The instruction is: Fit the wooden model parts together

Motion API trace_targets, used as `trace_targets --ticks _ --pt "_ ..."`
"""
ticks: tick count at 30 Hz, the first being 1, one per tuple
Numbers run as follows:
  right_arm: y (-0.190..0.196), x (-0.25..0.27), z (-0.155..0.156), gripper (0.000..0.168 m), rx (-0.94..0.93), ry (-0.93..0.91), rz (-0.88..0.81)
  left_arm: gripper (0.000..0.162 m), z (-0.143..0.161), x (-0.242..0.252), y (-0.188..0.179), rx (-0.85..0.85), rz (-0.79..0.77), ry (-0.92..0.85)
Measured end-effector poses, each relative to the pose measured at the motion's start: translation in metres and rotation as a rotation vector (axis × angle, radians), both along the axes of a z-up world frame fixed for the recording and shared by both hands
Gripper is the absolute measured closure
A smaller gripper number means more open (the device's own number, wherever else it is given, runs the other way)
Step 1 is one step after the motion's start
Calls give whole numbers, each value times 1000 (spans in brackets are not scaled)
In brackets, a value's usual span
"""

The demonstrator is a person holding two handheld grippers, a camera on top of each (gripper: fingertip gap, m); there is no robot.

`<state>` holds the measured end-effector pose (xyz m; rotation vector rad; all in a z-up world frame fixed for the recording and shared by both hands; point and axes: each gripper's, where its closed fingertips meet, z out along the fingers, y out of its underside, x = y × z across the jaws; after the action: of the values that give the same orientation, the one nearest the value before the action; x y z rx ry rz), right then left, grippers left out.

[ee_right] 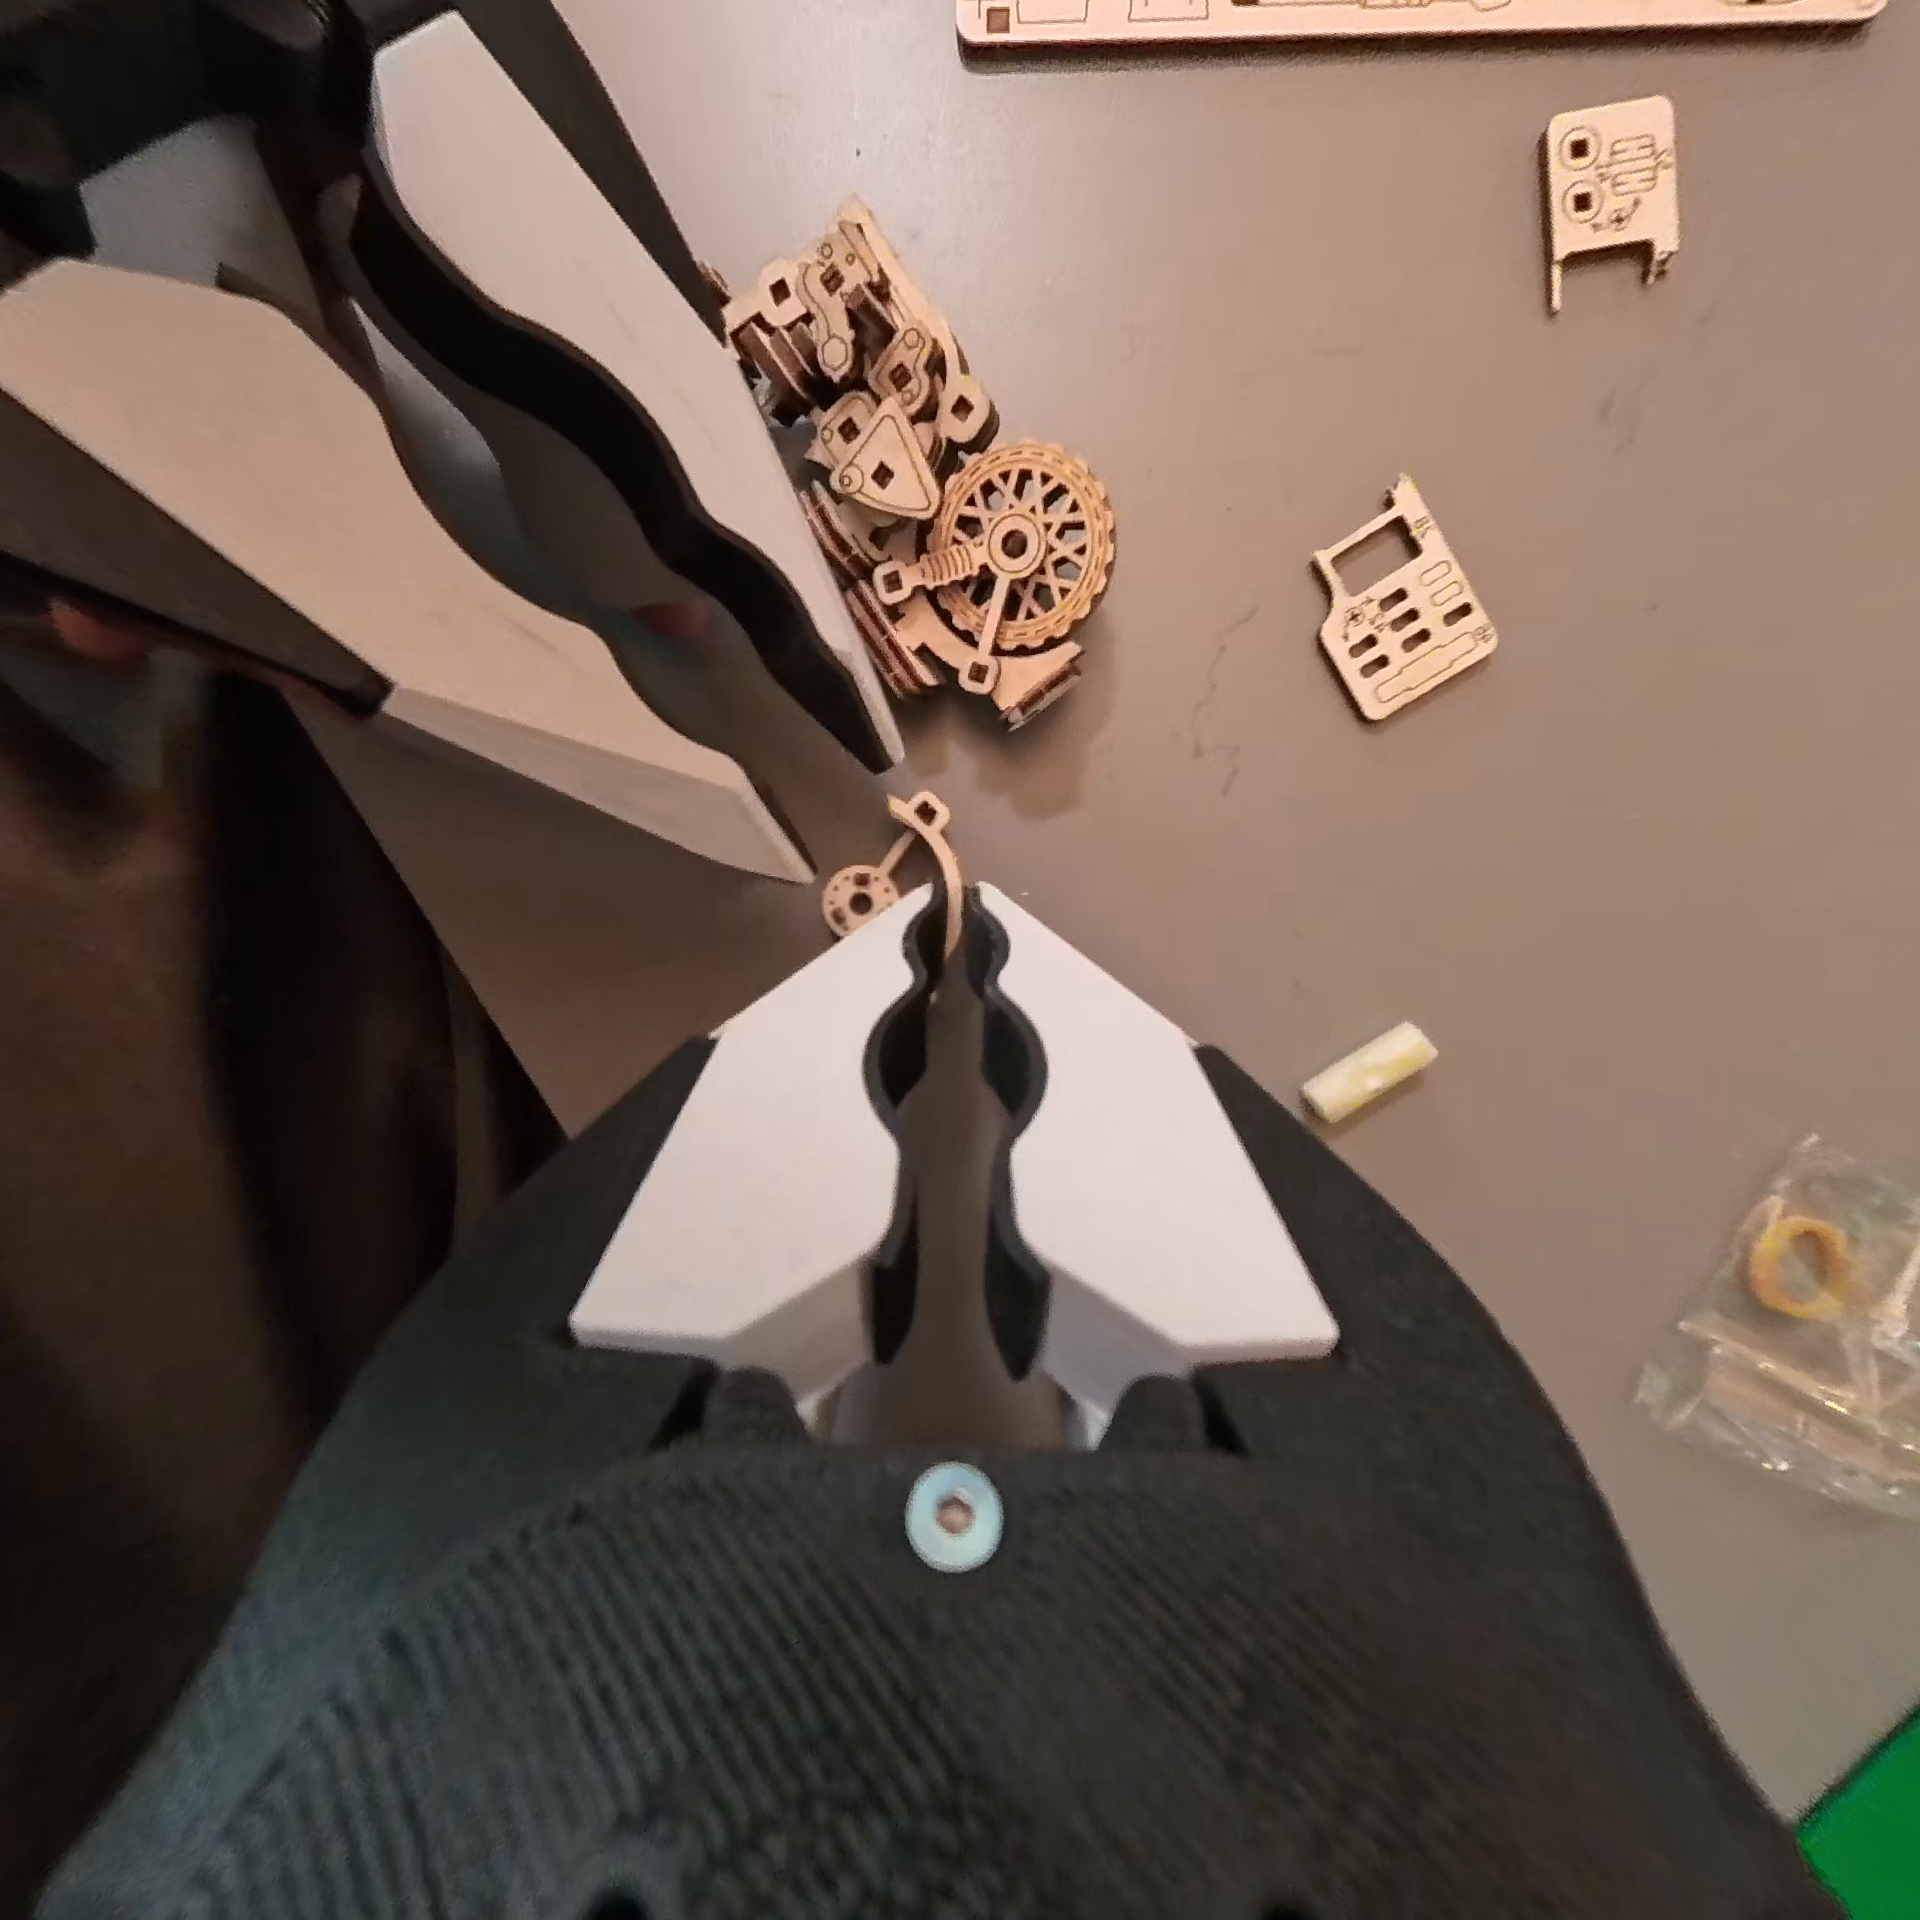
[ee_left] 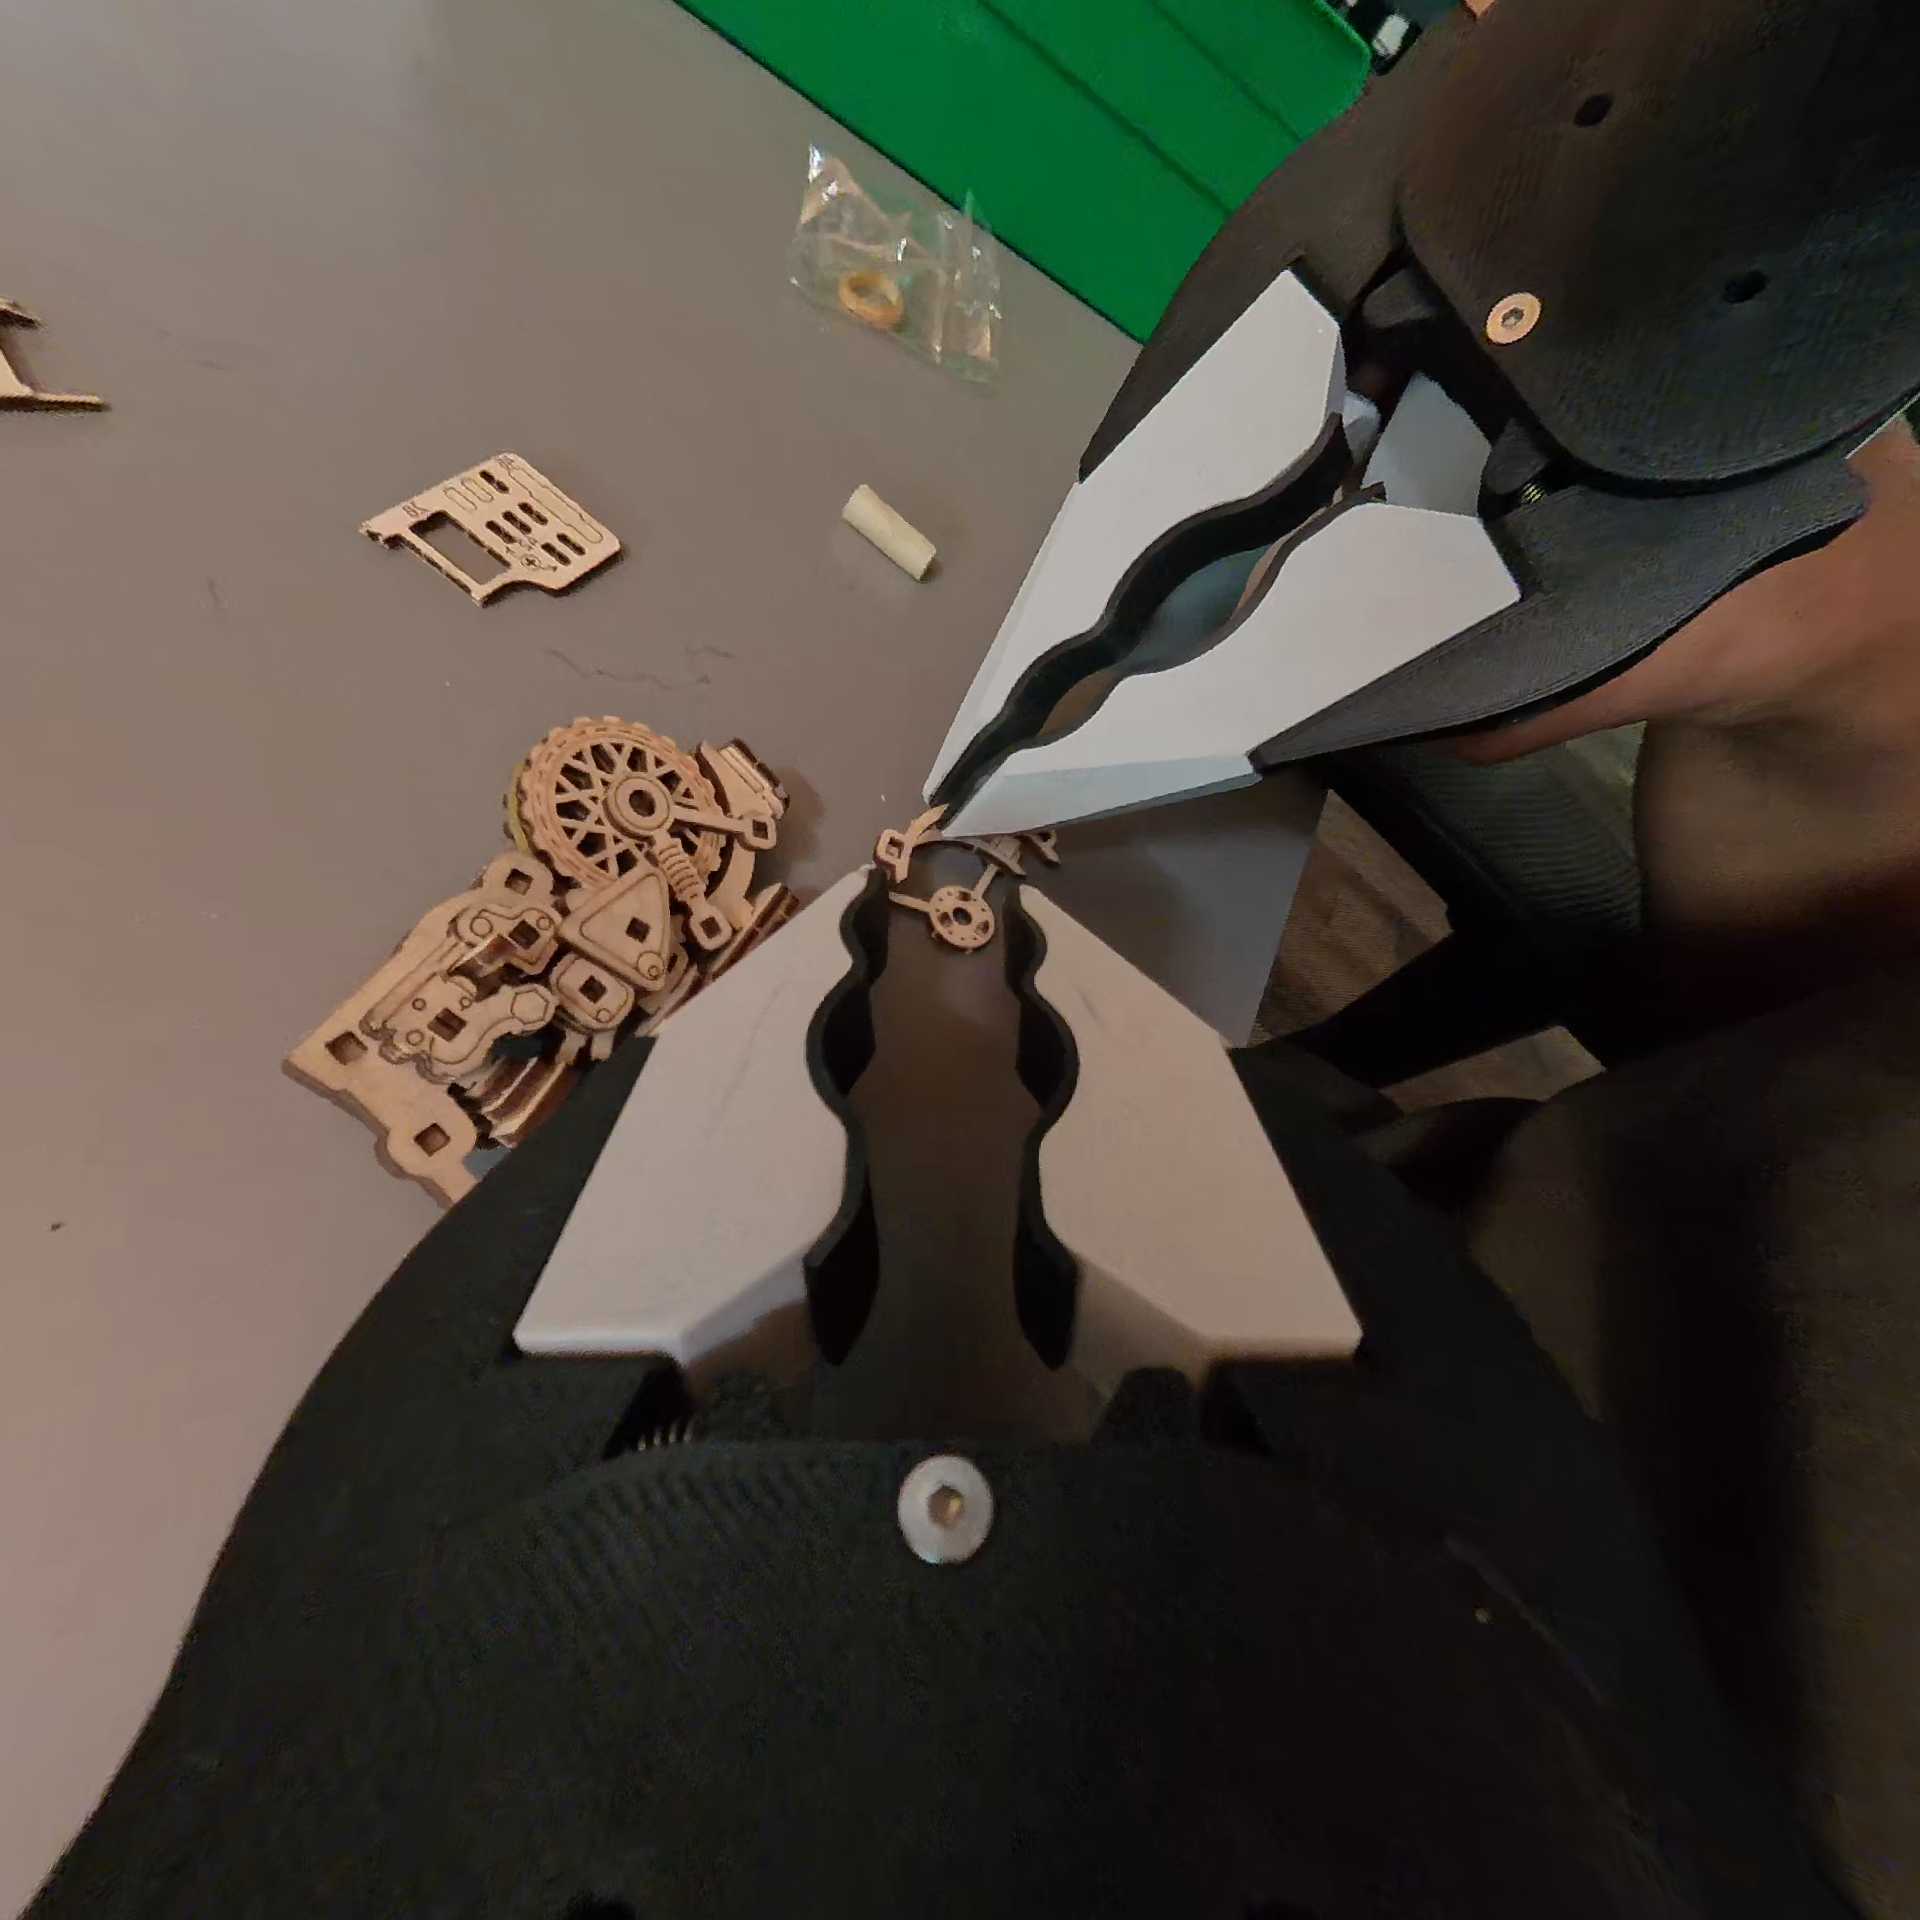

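Observation:
A small thin wooden part [ee_left: 961, 916] with a curved arm and a holed disc is held in the air over the table edge. My right gripper [ee_right: 951, 904] is shut on its curved arm [ee_right: 948, 883]; in the left wrist view the right gripper [ee_left: 940, 816] comes in from the upper right. My left gripper [ee_left: 945, 883] is open, its tips on either side of the part's disc [ee_right: 857, 899]; it shows in the right wrist view [ee_right: 844, 821] at upper left. A partly built wooden model [ee_left: 582, 935] with a spoked gear wheel lies on the grey table [ee_right: 935, 499].
A slotted wooden panel [ee_left: 499, 540] [ee_right: 1403, 613], a second panel [ee_right: 1610, 197], a part sheet [ee_right: 1403, 21], a pale short cylinder [ee_left: 888, 545] [ee_right: 1371, 1070] and a clear bag of small parts [ee_left: 899, 270] [ee_right: 1818, 1351] lie around. A green box [ee_left: 1039, 104] stands behind.

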<state>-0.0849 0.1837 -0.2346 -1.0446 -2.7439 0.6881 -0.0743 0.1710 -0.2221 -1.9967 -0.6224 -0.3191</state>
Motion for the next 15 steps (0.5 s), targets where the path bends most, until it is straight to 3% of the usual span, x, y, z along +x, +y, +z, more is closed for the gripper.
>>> trace_targets --ticks 1,15 --pt "0 0 0 167 7 -2 5 143 0 0 0 -2 -1 5" --pt "-2 1 0 166 21 -31 43 145 -2 0 2 -20 -13 17"
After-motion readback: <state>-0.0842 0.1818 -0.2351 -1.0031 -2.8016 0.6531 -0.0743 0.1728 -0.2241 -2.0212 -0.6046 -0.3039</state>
